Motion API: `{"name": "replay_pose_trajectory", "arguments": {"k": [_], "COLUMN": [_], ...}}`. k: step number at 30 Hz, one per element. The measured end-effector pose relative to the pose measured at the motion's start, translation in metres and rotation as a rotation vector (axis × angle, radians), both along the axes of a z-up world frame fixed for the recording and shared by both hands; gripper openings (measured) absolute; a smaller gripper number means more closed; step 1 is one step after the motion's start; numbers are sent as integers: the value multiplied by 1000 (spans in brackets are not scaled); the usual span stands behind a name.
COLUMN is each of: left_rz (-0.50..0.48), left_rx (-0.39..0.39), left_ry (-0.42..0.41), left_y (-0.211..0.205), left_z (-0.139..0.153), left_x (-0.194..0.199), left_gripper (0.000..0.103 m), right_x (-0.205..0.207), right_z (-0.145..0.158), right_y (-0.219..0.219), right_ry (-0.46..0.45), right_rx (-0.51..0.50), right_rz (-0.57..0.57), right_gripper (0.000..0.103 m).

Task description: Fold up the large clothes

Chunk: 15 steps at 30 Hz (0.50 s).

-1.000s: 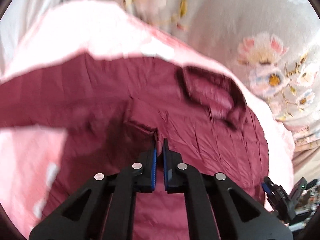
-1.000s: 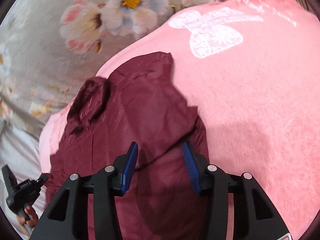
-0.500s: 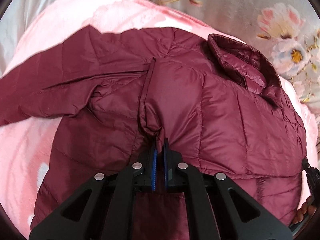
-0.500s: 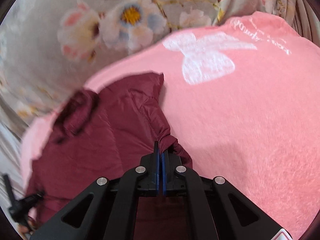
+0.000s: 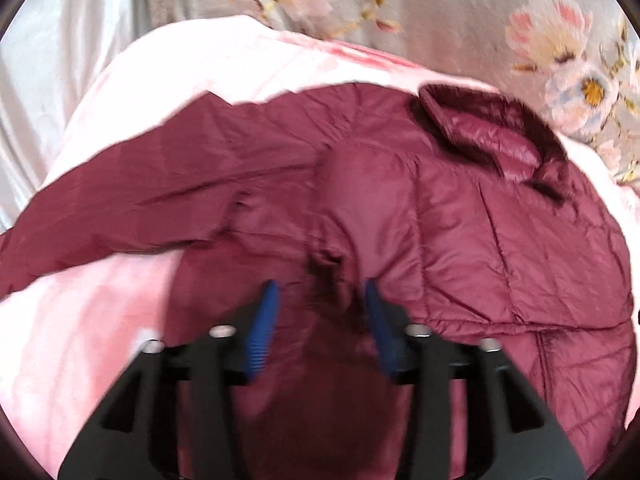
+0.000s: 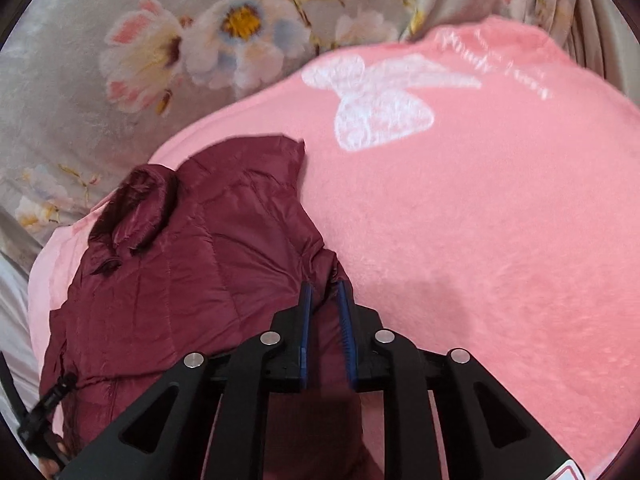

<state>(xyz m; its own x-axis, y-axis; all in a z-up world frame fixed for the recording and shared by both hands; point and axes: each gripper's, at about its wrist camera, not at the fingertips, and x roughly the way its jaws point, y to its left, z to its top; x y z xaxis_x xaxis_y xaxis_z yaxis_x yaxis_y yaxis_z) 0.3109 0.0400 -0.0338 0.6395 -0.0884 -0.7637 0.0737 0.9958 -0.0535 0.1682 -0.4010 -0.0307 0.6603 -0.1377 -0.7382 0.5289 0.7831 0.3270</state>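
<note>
Maroon puffer jacket [image 5: 460, 240] lies on the pink blanket [image 6: 480, 240] near its flowered-sheet edge, one side folded in, one sleeve [image 5: 140, 200] still out; left gripper [image 5: 320, 300] just opened, apart, right gripper [image 6: 324, 292] just opening, fabric loosely between, so folding's barely started.

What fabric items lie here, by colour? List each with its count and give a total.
Maroon: 1, the quilted jacket
Pink: 1, the fleece blanket
Grey floral: 1, the bedsheet
Total: 3
</note>
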Motion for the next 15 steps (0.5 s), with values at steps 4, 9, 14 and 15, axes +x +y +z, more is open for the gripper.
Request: {"name": "replay_pose_trajectory", "arguments": {"k": [4,9,14,15], "left_rz": [-45,-214,-257,-256], "left_rx": [-25,-28,70,91], "left_ry": [-40,4,39,50], "left_y": [-6,-79,-122,-125], "left_z": [40,47,12,1], "left_x": [-5,9,21,23], "left_gripper": [48,48,48,48], "right_x": [10,73,107,109], "right_z": [36,38,8,-1], "right_y": [42,144,181,180], "right_ry": [-37,-8,96,119], "right_rx": [-70,-111,-202,-216], "right_rz": [143,459,555,551], "right_gripper": [17,17,17,17]}}
